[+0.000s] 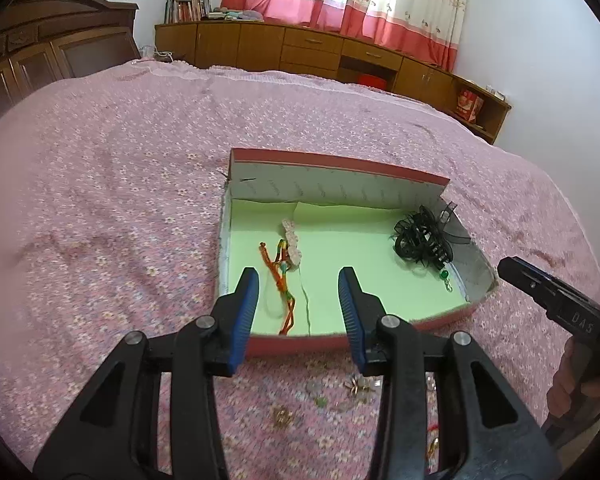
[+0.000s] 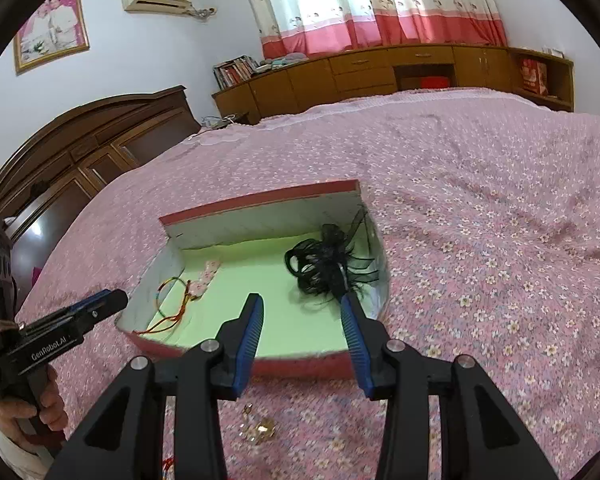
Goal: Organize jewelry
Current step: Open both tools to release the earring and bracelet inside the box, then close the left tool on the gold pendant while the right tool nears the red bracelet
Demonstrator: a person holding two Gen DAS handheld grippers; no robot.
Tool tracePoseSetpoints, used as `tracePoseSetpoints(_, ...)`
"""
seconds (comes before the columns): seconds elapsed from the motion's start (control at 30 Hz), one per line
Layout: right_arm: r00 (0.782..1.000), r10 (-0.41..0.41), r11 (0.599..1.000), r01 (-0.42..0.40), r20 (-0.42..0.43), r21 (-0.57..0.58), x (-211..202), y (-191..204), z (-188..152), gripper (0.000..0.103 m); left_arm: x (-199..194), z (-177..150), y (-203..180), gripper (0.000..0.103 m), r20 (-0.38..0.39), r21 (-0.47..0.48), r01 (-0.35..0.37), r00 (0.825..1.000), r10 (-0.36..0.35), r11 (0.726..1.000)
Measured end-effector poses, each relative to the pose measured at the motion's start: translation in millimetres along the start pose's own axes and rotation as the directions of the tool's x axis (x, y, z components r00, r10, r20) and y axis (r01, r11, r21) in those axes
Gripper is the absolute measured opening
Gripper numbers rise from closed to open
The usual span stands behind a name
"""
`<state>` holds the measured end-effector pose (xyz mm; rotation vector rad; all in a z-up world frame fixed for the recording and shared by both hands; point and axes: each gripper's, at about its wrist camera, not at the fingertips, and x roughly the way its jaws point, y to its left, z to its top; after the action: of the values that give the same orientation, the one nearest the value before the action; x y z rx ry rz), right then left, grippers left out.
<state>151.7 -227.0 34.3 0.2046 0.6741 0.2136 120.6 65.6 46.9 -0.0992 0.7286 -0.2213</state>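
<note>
Cords (image 1: 284, 280) and black hairpiece (image 1: 420, 240) boxed (image 1: 340, 160); gold trinkets (image 2: 260, 428) at 6 o'clock left on bed (image 1: 120, 180); both jaws parted, empty.

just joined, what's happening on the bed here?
A person holds tongs in each hand over a red box with a green liner on the pink bedspread. Left tongs and right tongs are both open and empty. Inside: cord bracelets on the left, a black hair clip on the right. Small gold pieces still lie outside, in front of the box.
</note>
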Motion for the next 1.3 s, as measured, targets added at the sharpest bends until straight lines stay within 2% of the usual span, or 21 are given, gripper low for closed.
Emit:
tracePoseSetpoints(0.47, 0.999, 0.032, 0.999, -0.032, -0.033, -0.021, -30.5, 22.5, -33.9, 0.044, -33.8, -25.7, 21.3, 0.034, -0.017, -0.033, -0.030, 0.999, 0.030, 0.999)
tracePoseSetpoints(0.87, 0.994, 0.035, 0.999, -0.038, -0.106, -0.030, -34.8, 26.6, -65.7, 0.044, -32.0, -55.5, 30.4, 0.034, -0.081, -0.044, -0.056, 0.995, 0.052, 0.997)
tracePoseSetpoints(1.3, 0.987, 0.042, 0.999, -0.045, -0.153, -0.014, -32.2, 29.1, -84.4, 0.044, -19.1, -84.0, 41.0, 0.033, -0.150, -0.061, -0.098, 0.985, 0.088, 0.993)
